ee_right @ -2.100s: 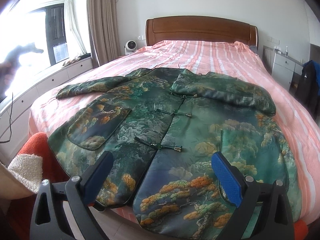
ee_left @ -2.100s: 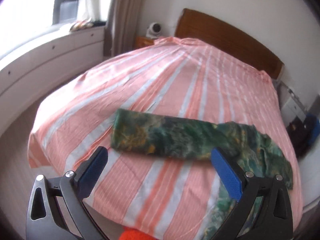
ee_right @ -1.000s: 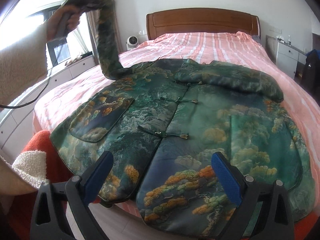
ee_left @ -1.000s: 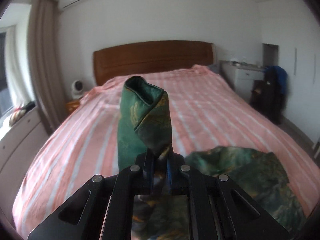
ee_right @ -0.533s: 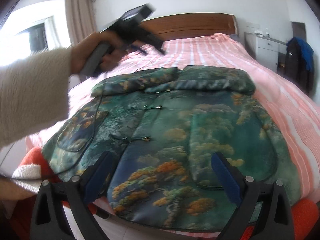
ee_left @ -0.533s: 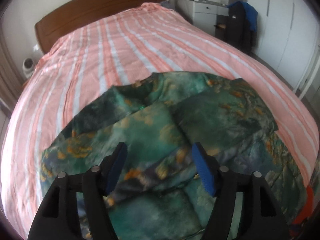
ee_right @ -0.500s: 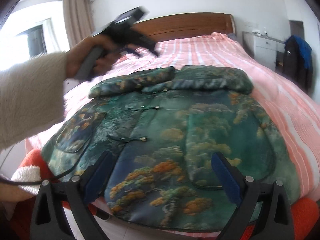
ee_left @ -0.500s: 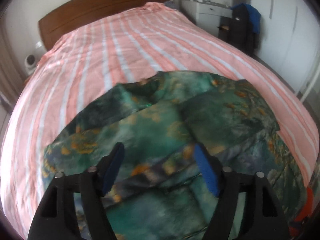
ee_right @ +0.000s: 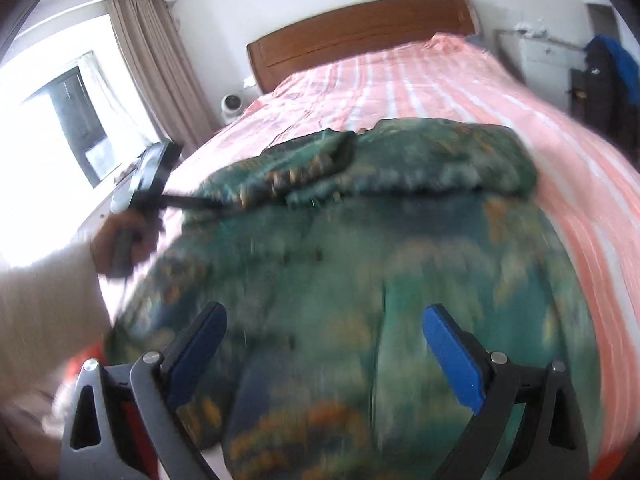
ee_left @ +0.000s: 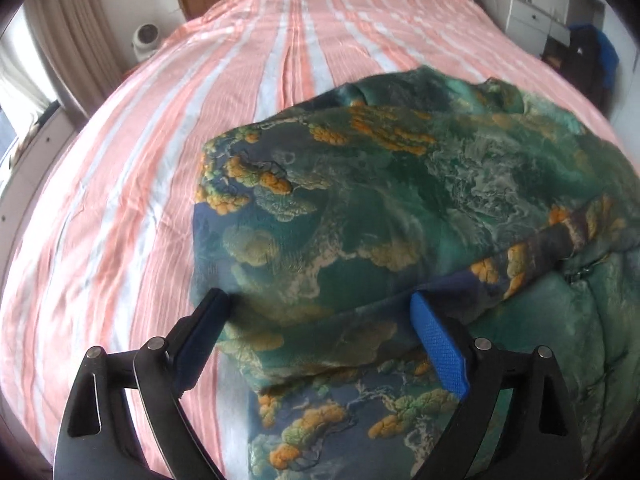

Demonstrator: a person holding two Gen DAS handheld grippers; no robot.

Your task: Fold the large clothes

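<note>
Nearest to me, my left tongs (ee_left: 320, 332) hang low over the jacket (ee_left: 400, 208), their jaws opening, with the folded-in sleeve (ee_left: 304, 248) lying between the pads but not pinched. My right tongs (ee_right: 324, 352) stand wide apart over the jacket's lower half near the foot edge of the bed (ee_left: 120, 184), holding nothing.

The jacket lies spread across the foot half of the bed, front up, both sleeves laid over the chest. As I judge it, the step in hand is setting that left sleeve down flat. To do it well I would lift the tongs straight off without dragging the padded cloth, then check that the sleeve lies square across the chest and does not spill past the jacket's side edge towards the bed's left edge.

Farther off, the striped sheet runs bare to the headboard (ee_right: 360, 40).

The right view is smeared, so the fastenings and pocket are hard to make out. In it my left hand (ee_right: 120, 248) is only a blur. The hem is cut off by the frame in both views.
</note>
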